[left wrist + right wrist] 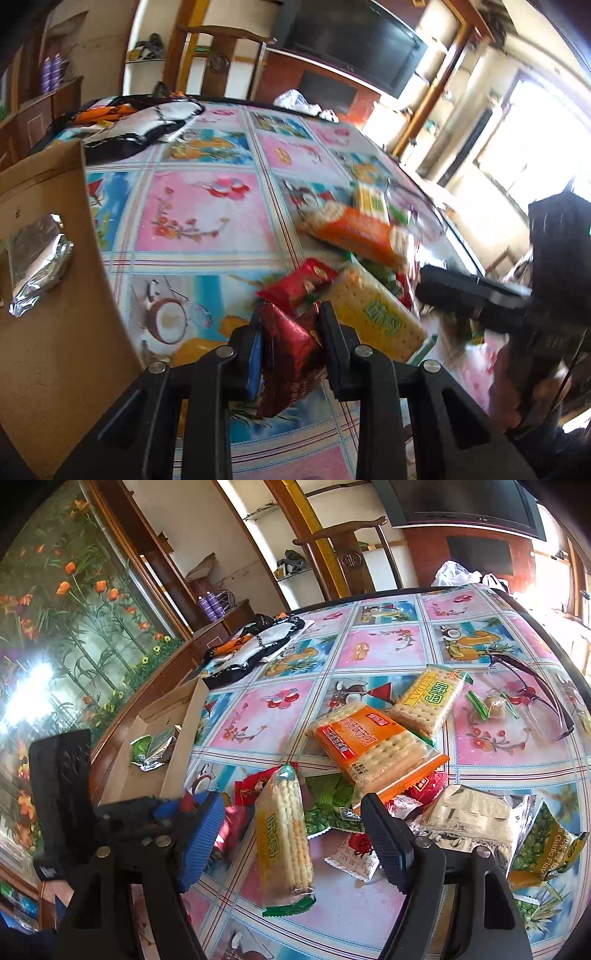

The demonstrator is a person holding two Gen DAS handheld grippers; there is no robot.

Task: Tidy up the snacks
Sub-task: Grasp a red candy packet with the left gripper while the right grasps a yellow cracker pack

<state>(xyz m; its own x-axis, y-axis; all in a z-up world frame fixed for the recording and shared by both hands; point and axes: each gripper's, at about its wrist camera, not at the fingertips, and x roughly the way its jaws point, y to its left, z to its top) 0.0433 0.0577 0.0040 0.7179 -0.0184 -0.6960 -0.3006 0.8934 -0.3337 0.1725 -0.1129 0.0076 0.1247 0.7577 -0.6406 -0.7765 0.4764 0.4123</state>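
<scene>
Cardboard box (55,295): at nine o'clock, holds one silver packet (35,264)
Snack pile (369,760): unsorted on table, most work left
Right gripper (295,843): jaws wide, empty
Left gripper (291,347): clamped on dark red packet (286,350)

A patterned cloth (255,646) is seen bunched at the far edge of the fruit-print tablecloth (380,646); dark-framed glasses (532,698) are laid near its right side. A wooden chair (351,554) is tucked behind, below a television (465,506).

Snack pile (373,775) on table (388,646), cardboard box (184,731) left of it
</scene>
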